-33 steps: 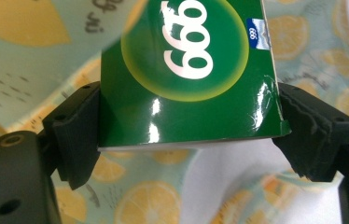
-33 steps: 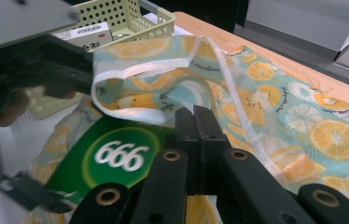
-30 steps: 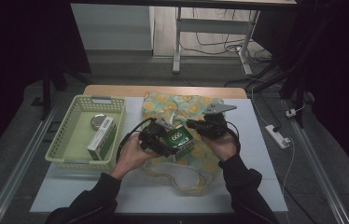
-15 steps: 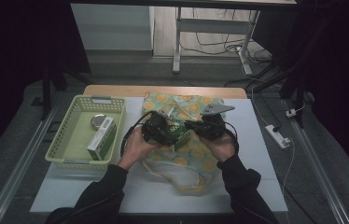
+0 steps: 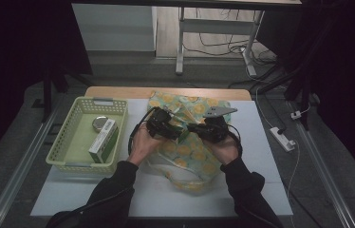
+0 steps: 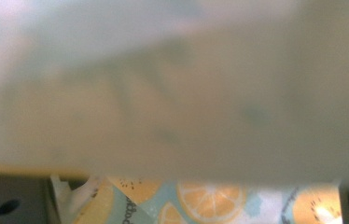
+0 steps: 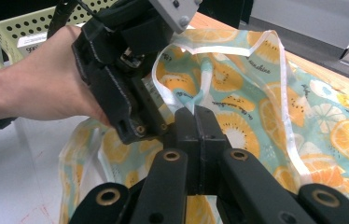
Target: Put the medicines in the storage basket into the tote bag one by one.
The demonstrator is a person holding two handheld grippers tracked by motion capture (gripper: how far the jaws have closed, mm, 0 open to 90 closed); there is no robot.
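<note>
Since a second ago the left gripper (image 5: 173,130) has pushed its green box into the orange-slice-print plastic bag (image 5: 185,152); whether it's clamped is hidden. Right gripper (image 7: 195,114), jaws pinched on the bag's white rim, holds the mouth open (probably for loading).

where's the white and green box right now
In the high view the box lies in the green basket at table left, beside a round tin.
</note>
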